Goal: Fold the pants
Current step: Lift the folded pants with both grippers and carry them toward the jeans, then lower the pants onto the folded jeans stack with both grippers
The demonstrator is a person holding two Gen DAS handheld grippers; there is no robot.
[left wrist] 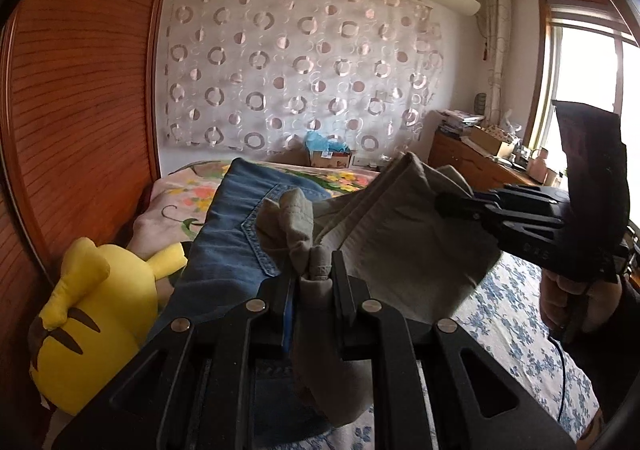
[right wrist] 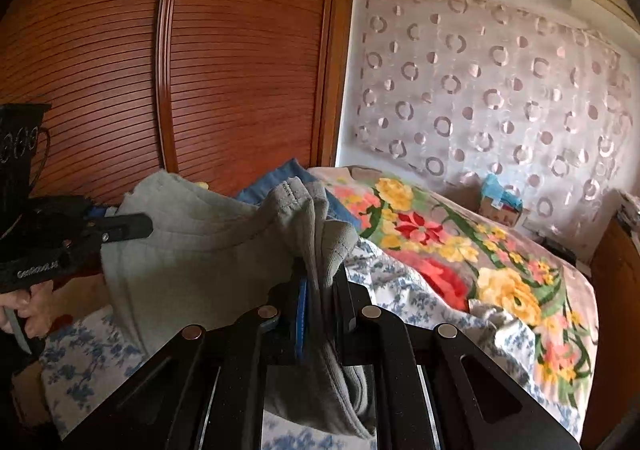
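Grey-khaki pants [left wrist: 400, 234] hang stretched in the air between both grippers, above the bed. My left gripper [left wrist: 314, 268] is shut on a bunched corner of the pants, which sticks up past the fingers. My right gripper [left wrist: 442, 202] comes in from the right and is shut on the other edge, with a hand on its handle. In the right wrist view the pants [right wrist: 192, 250] spread to the left. There my right gripper [right wrist: 322, 278] pinches several folded layers, and my left gripper [right wrist: 146, 225] clamps the far edge.
Blue jeans [left wrist: 240, 230] lie on the bed behind the pants, beside a yellow plush toy [left wrist: 92, 314]. A floral blanket [right wrist: 460, 250] and a blue-flowered sheet [left wrist: 520, 314] cover the bed. A wooden wardrobe [right wrist: 240, 70] stands close on the left and a cluttered dresser [left wrist: 472, 158] by the window.
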